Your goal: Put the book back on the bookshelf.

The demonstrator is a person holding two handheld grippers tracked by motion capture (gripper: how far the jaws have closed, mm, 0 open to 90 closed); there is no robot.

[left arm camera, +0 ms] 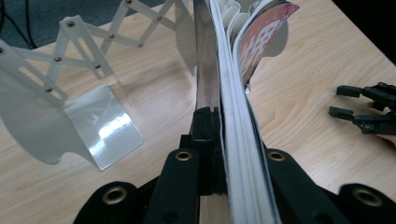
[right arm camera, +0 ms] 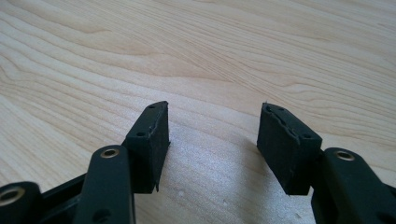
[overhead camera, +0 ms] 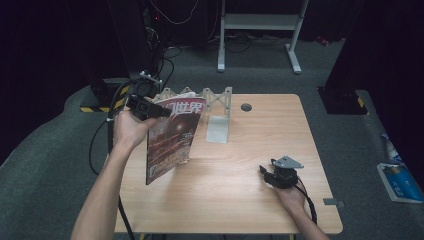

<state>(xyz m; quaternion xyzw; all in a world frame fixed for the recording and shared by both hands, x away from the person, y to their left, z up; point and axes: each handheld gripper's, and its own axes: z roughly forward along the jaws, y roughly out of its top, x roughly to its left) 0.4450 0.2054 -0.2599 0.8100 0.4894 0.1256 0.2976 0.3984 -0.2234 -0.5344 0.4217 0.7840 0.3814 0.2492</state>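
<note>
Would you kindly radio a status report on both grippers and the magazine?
Left gripper shut on red-covered magazine, held upright above wooden table. Right gripper open, empty, low over table. White expanding metal rack close behind magazine.

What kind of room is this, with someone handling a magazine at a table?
Probably a lab or recording studio, not a home: a lone wooden table on grey carpet, black curtains around it, loose cables and equipment stands behind, and a person using a handheld left gripper to hold a magazine.
</note>
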